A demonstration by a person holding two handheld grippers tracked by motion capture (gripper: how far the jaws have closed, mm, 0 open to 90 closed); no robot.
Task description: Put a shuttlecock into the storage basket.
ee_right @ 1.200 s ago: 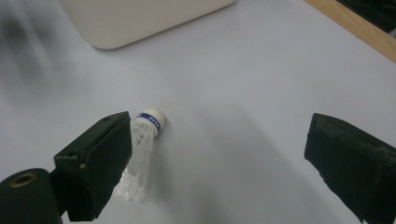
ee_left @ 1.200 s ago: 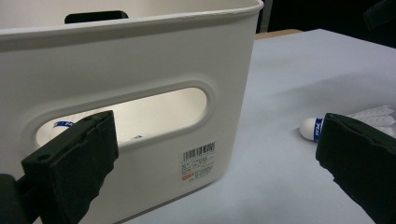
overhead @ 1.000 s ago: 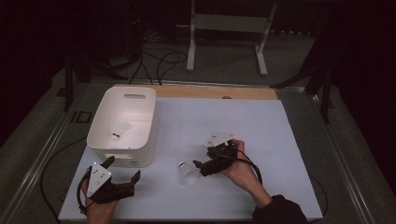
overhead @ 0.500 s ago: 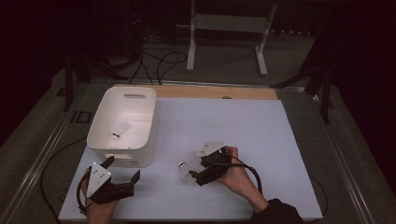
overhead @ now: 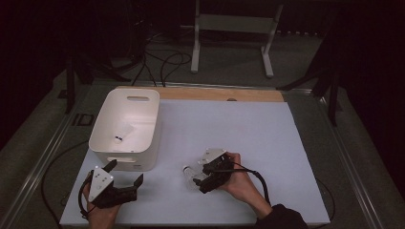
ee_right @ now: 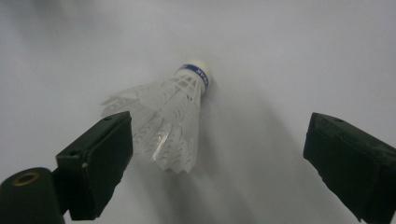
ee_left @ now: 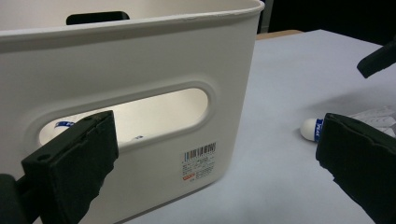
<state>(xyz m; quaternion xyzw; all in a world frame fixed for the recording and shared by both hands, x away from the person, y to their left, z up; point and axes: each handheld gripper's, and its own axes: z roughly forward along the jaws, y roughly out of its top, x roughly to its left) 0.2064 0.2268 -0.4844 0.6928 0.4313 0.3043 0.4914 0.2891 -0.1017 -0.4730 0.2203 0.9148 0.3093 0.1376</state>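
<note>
Now right gripper closing in on shuttlecock, having moved nearer since a second ago; jaws gaping wide, straddling feathers, nothing gripped yet. Shuttlecock lying on white surface near bin. Left gripper idling wide beside bin. Pickup looking imminent.

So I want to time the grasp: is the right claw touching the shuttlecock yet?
Apart. The right gripper view shows the right claw open, its jaws either side of the shuttlecock lying on the table, with bare table visible between the right-hand jaw and the feathers.
</note>
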